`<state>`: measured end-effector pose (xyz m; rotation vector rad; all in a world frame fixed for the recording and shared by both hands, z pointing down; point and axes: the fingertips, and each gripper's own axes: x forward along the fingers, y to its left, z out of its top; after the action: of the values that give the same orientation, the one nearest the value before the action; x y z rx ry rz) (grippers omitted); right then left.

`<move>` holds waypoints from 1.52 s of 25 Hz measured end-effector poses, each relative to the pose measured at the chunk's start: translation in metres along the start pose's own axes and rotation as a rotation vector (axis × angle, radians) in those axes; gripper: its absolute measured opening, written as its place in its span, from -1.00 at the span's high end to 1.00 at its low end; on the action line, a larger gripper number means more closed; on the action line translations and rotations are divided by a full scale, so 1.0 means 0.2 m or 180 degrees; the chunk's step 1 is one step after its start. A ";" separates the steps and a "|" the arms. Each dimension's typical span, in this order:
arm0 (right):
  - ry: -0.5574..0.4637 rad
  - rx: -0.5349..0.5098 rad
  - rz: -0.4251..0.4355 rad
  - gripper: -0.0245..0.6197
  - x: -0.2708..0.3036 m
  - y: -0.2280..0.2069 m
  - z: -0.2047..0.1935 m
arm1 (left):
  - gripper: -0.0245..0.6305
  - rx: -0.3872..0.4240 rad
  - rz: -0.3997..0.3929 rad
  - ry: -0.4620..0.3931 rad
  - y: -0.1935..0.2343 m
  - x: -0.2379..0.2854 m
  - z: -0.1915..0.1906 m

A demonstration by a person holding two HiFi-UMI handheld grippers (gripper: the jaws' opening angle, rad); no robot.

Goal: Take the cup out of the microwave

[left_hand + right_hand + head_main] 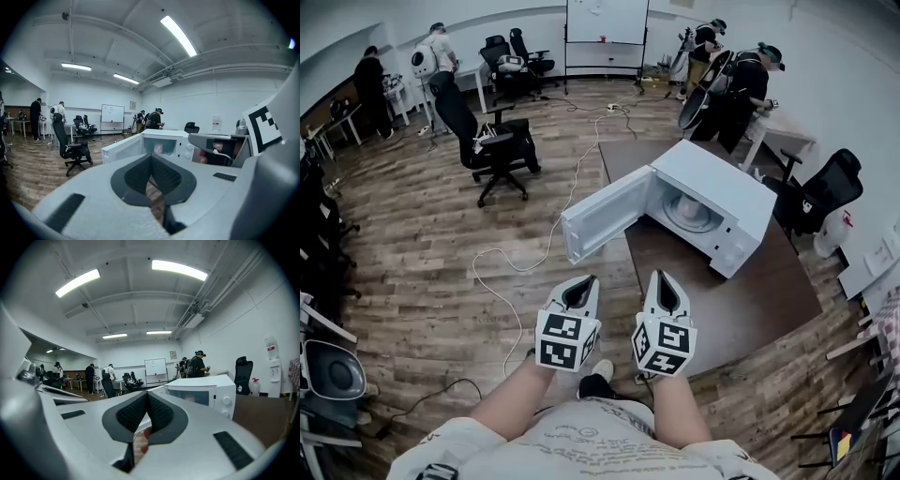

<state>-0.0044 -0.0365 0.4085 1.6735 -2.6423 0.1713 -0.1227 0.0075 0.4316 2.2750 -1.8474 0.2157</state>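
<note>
The white microwave [733,208] stands on a brown table [750,305] with its door [605,220] swung open to the left. A round turntable shows in the cavity. In the left gripper view a small pale pinkish shape [158,148] sits inside the microwave [165,136]; it may be the cup, but I cannot make it out clearly. My left gripper [580,290] and right gripper [664,286] hover side by side short of the table's near edge, pointing at the microwave. Both are shut with nothing between the pads. The microwave [206,391] lies ahead and to the right in the right gripper view.
A white cable [502,272] snakes over the wooden floor left of the table. A black office chair [492,141] stands beyond it, another chair [825,192] right of the table. Several people [741,84] work at the back of the room.
</note>
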 end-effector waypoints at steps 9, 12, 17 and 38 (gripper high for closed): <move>0.0057 0.0088 -0.0234 0.89 0.45 -0.23 0.03 | 0.89 0.0090 -0.0225 0.0021 0.10 0.49 0.17; 0.0075 0.0077 -0.0321 0.89 0.57 -0.32 0.04 | 0.89 0.0121 -0.0325 0.0042 0.10 0.65 0.20; 0.0165 0.0017 -0.0484 0.89 0.75 -0.46 0.02 | 0.89 0.0231 -0.0511 0.0110 0.09 0.91 0.24; 0.0439 -0.0070 -0.0732 0.68 1.08 -0.80 -0.14 | 0.89 0.0090 -0.0970 0.0333 -0.04 1.44 0.25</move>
<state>0.0464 -0.2953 0.4642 1.8674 -2.3252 0.2435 -0.0568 -0.2769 0.4525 2.4733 -1.4334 0.3064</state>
